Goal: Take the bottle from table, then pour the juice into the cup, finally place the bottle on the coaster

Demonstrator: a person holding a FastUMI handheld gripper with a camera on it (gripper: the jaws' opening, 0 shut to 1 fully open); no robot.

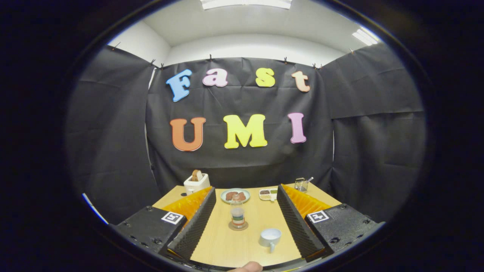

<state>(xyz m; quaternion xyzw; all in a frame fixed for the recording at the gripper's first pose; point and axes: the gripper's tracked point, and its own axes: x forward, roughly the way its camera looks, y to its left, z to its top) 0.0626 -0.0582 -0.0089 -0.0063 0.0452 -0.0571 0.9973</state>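
A small clear bottle (238,214) with a coloured label stands upright on a round coaster (238,226) in the middle of the wooden table (223,245). A white cup (270,238) with its handle toward me sits to the bottle's right and nearer to me. My gripper (245,192) is open, its two fingers spread wide, with nothing held. Bottle and cup both lie between the fingers, apart from them.
At the table's far side stand a white toaster (196,183) with bread, a plate (235,195) of brown food, a small divided tray (268,194) and a glass container (301,184) with a spoon. A fingertip (247,267) shows at the near edge.
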